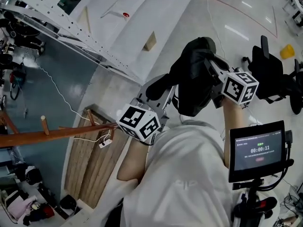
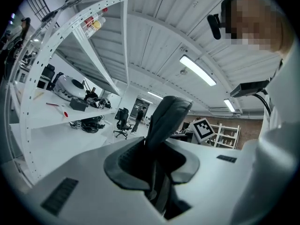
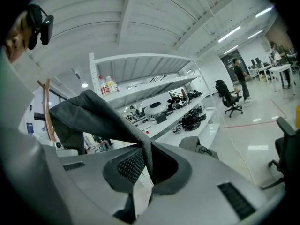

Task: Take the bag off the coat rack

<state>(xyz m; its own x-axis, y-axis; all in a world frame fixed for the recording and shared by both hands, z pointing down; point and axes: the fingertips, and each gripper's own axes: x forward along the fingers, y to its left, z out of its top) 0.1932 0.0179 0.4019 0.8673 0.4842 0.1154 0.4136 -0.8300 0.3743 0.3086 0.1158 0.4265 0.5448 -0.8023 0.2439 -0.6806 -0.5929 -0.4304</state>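
In the head view the black bag hangs in the air in front of the person's chest, held between both grippers and apart from the coat rack. That rack is a red-brown wooden pole with pegs at the left. My left gripper is shut on a black strap of the bag, which stands up between its jaws. My right gripper is shut on a fold of the bag's dark grey fabric. Behind that fabric the rack's wooden pole shows at the left.
A wooden slatted base lies below the rack with a white power strip and cable. White shelving runs along the top. A black office chair stands right, a tablet on a stand at lower right.
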